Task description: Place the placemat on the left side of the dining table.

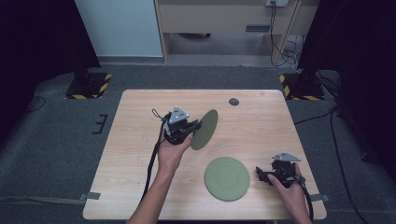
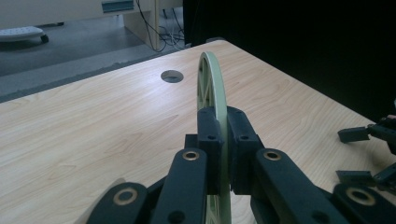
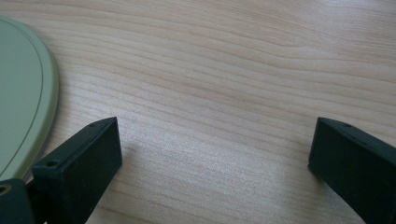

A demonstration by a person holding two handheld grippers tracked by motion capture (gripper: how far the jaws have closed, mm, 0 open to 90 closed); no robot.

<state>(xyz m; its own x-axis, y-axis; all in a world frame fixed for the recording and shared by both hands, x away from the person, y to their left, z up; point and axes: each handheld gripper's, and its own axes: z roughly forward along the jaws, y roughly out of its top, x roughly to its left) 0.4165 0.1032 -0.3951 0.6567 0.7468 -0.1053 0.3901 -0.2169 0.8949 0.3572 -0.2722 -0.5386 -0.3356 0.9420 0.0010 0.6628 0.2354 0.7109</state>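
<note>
Left gripper clamped on the rim of a green plate, held on edge above the table, the plate standing out ahead of the jaws. The hold is a thin pinch near the rim only; any tilt or jolt could let the plate pivot or slip and drop. Right gripper, jaws wide apart with nothing between them, rests just beside a second green plate lying flat. Both plates bare, nothing in them.

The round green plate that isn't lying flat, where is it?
In the high view the tilted round green plate is near the table's middle, clamped at its rim by the left gripper, up and left of the flat round green plate.
</note>
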